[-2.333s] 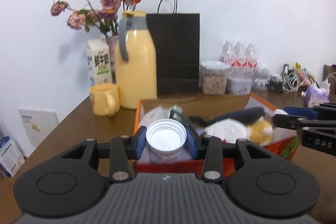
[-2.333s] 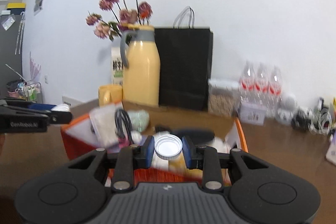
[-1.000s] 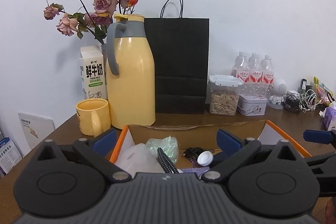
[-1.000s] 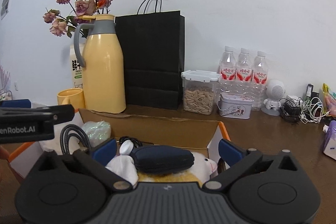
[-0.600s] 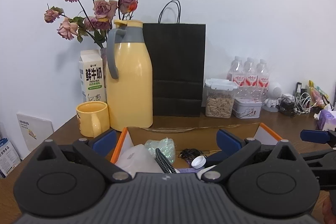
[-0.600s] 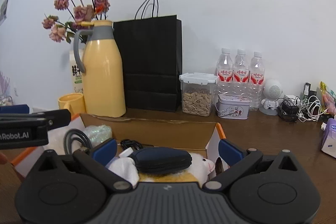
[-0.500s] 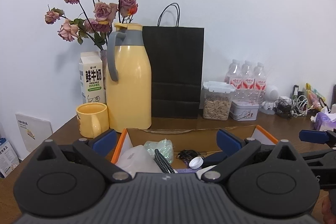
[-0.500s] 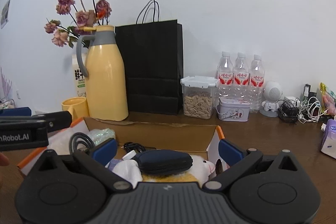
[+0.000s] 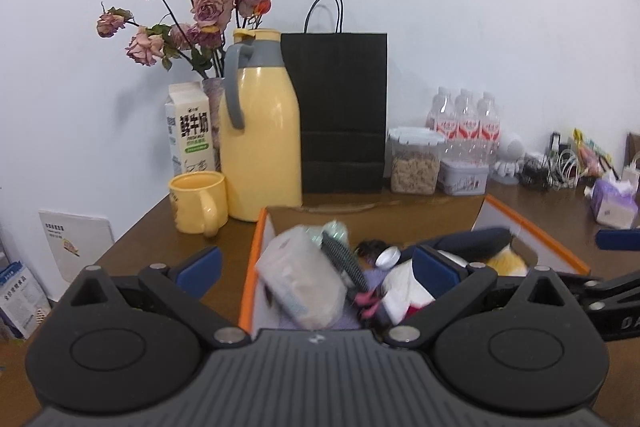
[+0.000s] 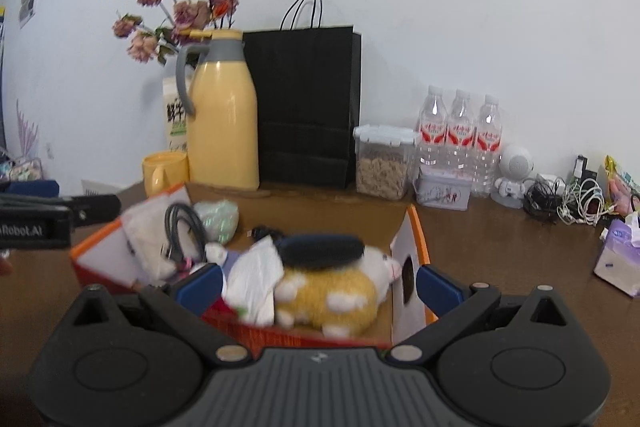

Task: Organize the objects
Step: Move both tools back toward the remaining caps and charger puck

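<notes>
Left gripper [image 9: 316,269] spread wide, nothing between its blue pads, hovering over the near left corner of the orange-edged cardboard box [image 9: 250,267] on the brown table [image 9: 140,243]; right gripper [image 10: 318,281] likewise wide apart and empty, held over the box's near right side; inside the box, crowded together: a white bottle cap [image 9: 387,257] near the middle, beside a black cable tangle [image 9: 368,247]; a clear plastic packet [image 9: 302,283] at the left with a dark braided cable [image 10: 182,227] leaning on it; a greenish wrapped bundle [image 10: 219,219] toward the back; a yellow-and-white plush toy [image 10: 332,291] at the right with a dark blue pouch [image 10: 322,247] lying on top; white crumpled paper [image 10: 252,279] touching the plush; behind the box, a yellow thermos [image 9: 260,147], yellow mug [image 9: 198,203], milk carton [image 9: 188,131], black paper bag [image 9: 342,115], clear snack jar [image 10: 382,163], water bottles [image 10: 460,131]; exact resting surface of the cap blurred
</notes>
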Available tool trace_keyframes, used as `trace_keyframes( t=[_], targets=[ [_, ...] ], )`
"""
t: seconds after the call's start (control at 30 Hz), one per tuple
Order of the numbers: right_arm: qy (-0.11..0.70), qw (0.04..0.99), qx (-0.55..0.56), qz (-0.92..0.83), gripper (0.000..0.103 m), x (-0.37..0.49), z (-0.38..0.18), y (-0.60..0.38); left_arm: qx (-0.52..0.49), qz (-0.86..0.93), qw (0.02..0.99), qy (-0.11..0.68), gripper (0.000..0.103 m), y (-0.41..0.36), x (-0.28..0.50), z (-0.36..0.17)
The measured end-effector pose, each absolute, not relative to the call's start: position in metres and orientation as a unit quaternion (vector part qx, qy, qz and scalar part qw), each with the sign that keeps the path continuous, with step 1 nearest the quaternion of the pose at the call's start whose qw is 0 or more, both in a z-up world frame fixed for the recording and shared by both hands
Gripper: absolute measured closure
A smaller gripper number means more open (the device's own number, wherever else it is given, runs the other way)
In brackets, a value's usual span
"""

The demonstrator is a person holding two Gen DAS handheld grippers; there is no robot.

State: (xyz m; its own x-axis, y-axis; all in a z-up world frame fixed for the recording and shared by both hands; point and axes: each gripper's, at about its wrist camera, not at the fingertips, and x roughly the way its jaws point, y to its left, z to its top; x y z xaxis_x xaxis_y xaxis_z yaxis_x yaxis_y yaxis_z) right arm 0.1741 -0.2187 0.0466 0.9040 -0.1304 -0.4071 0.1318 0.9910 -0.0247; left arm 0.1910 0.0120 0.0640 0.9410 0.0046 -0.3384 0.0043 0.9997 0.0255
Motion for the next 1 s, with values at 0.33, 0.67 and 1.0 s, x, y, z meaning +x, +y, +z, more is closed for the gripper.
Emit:
trace_keyframes(
  t=[0.33, 0.67, 1.0],
  targets=[
    [0.252, 0.965, 0.004, -0.074, 0.0, 0.146, 0.022, -0.222, 0.005, 0.016, 0.974, 0.227, 0.0, 0.035, 0.167, 0.031],
    [0.3, 0.952, 0.02, -0.059, 0.0, 0.144, -0.009, -0.215, -0.024, 0.018, 0.961, 0.276, 0.0, 0.043, 0.149, 0.001],
    [0.32, 0.946, -0.007, -0.047, 0.027, 0.156, -0.019, -0.209, -0.028, 0.013, 0.959, 0.282, 0.0, 0.041, 0.154, -0.001]
  ],
)
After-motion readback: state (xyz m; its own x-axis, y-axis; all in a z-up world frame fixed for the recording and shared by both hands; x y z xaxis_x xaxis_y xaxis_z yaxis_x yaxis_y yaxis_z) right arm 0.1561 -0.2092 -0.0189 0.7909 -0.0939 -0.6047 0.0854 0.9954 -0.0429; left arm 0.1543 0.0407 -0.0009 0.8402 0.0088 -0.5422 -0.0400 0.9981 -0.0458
